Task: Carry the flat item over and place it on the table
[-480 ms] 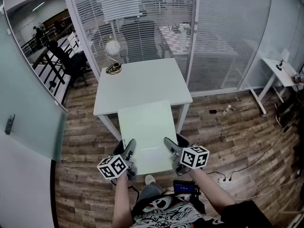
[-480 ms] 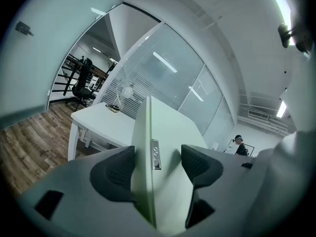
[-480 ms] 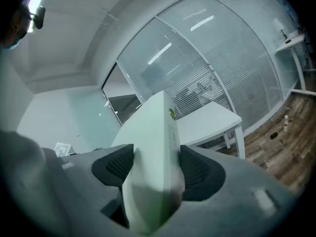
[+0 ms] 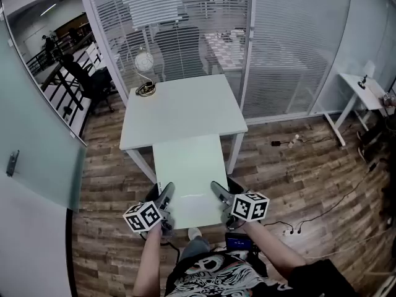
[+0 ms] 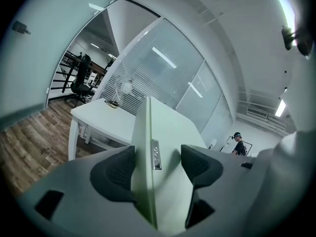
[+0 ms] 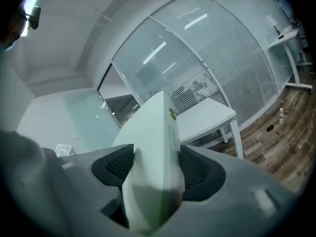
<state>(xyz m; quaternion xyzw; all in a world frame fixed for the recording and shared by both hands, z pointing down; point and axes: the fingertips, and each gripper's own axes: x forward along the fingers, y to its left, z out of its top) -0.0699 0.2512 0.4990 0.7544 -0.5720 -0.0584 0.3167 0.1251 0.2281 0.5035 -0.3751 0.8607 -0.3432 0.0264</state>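
Just short of the white square table (image 4: 179, 107), the pale green flat rigid panel (image 4: 189, 166) is carried level, its far edge meeting the table's near edge. The left gripper (image 4: 167, 190) and right gripper (image 4: 216, 188) each pinch a side edge near the close corners. The panel looks stiff, smooth and slippery. Held this far back it probably pulls nose-down.

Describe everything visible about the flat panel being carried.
The flat panel is a pale green, rigid-looking rectangle, held about level over the wood floor. The left tool and right tool clamp its side edges. One edge carries a small metal tag, the other a green dot. Its far end reaches the white table.
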